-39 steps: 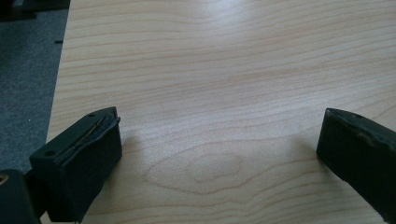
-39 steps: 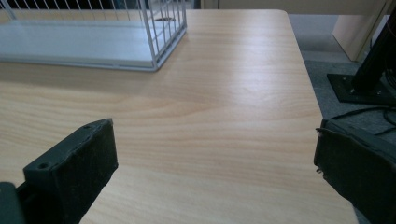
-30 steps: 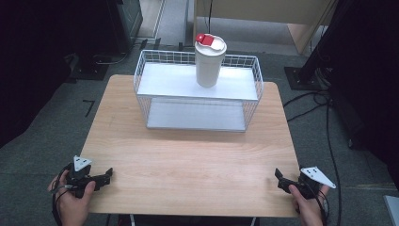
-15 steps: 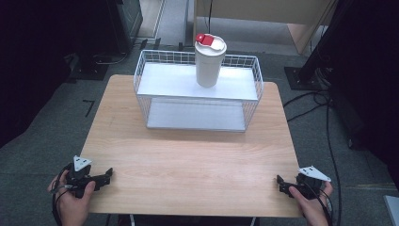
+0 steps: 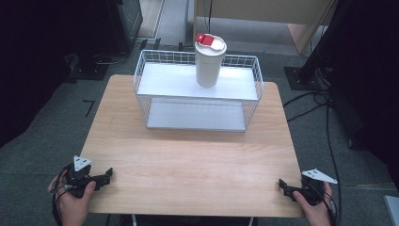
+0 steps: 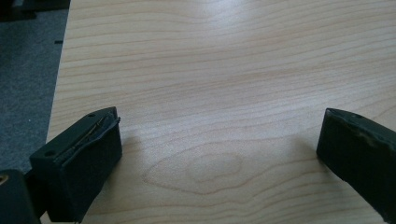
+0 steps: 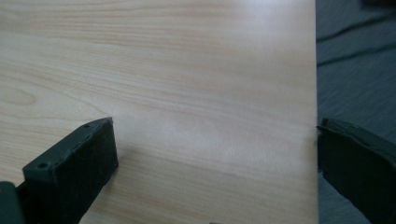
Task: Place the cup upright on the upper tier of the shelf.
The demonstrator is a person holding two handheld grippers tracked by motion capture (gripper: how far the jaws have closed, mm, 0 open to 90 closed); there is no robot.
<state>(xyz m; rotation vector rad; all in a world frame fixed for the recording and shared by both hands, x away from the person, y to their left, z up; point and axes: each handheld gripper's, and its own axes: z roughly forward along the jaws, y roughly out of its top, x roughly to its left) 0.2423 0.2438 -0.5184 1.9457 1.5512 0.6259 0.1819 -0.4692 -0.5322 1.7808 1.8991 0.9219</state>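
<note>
The left gripper (image 5: 107, 176) sat at the near left corner of the wooden table (image 5: 188, 160), held in a hand (image 5: 73, 205), jaws spread wide with nothing between them; in the left gripper view (image 6: 219, 140) just bare wood grain lay between the two black pads. Nothing was in reach of it. Far ahead of it and off to its right, the white wire basket shelf (image 5: 141, 77) stood at the back of the table, well apart from both tools. On the shelf's upper deck the white tumbler (image 5: 208, 66) stood upright, its red-and-white lid (image 5: 210, 43) on, toward the right of centre. The right gripper (image 5: 282, 184) rested at the near right corner, also wide open and empty; the right gripper view (image 7: 215, 140) showed one jaw over wood and the other hanging at the table edge above grey floor. The tumbler was ahead and left of this tool, and looked slightly closer to it than to the left one. Judged step: first reach for the tumbler. Doing it well probably meant lifting the tool clear over the wire rim, coming in level at mid-body, keeping the jaws wide until both pads flanked the wall, then closing gently below the lid so the tall cup did not tip.
</note>
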